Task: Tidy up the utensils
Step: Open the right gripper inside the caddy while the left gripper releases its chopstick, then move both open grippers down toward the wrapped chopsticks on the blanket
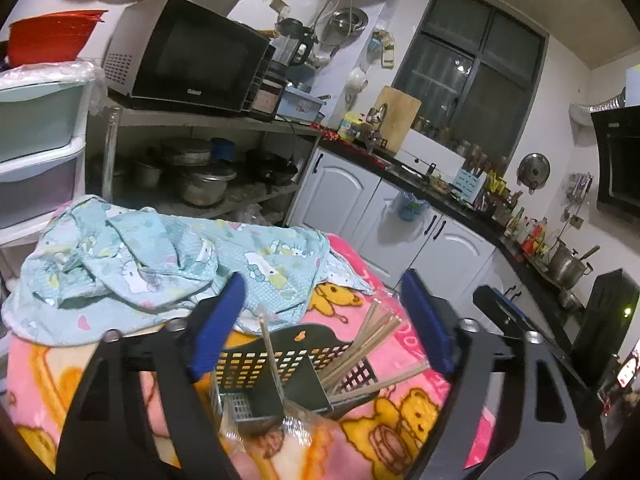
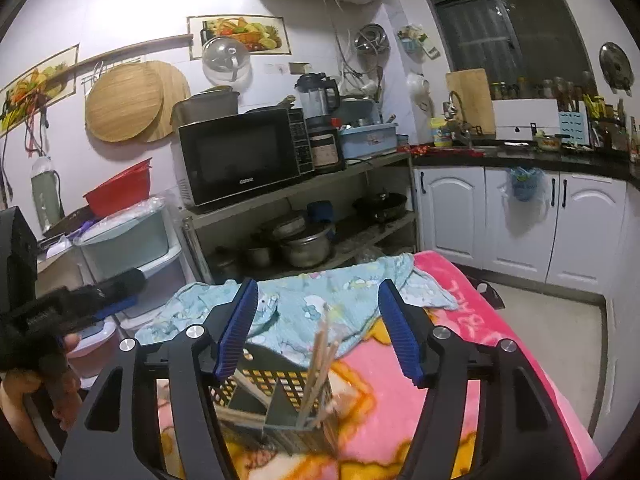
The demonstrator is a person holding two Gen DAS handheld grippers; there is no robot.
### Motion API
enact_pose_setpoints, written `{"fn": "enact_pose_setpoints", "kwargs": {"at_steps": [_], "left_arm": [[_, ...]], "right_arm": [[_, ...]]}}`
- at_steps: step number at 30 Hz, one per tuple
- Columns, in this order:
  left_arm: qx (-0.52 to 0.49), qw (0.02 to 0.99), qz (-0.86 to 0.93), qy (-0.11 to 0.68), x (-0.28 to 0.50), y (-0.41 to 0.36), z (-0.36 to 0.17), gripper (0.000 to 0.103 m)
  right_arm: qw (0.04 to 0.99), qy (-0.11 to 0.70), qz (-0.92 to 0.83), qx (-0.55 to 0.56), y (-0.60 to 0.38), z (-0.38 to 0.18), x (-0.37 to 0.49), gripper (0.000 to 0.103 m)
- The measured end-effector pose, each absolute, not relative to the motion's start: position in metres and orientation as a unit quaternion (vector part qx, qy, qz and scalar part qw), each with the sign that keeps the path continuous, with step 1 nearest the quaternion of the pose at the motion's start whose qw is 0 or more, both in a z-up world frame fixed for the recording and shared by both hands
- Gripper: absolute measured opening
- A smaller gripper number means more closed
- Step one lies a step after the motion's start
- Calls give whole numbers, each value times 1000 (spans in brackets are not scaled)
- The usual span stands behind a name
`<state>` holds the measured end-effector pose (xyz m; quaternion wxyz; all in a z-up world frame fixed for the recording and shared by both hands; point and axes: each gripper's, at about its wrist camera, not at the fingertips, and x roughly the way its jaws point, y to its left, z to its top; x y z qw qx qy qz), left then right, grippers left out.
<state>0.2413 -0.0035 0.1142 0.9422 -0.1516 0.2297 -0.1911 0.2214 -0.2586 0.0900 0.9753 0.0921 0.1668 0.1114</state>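
Your left hand-held gripper [image 1: 322, 320] & right hand-held gripper [image 2: 318, 330] both gape wide, empty, w/ black basket [image 1: 280, 360] of chopsticks [image 1: 360, 344] below on pink blanket [image 1: 400, 420]

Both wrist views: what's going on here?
A person holds two handheld claws over a black utensil caddy on a pink cartoon blanket. Wooden chopsticks already stand in its compartments, most bunched in one section. The left claw and right claw are both open and empty, hovering just above the caddy. A light blue cloth lies crumpled behind it.
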Motion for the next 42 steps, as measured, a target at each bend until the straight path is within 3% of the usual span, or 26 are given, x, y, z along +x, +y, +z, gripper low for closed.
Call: {"fn": "enact_pose_setpoints", "kwargs": {"at_steps": [3, 14, 42], "left_arm": [[-146, 945, -187, 224, 230, -2, 118, 92], [-150, 946, -170, 232, 191, 19, 107, 92], [-160, 927, -148, 305, 157, 27, 45, 92]], "right_arm": [[976, 169, 109, 88, -263, 88, 210, 66], [970, 194, 118, 90, -273, 77, 175, 74], [956, 257, 134, 55, -266, 43, 143, 79]]}}
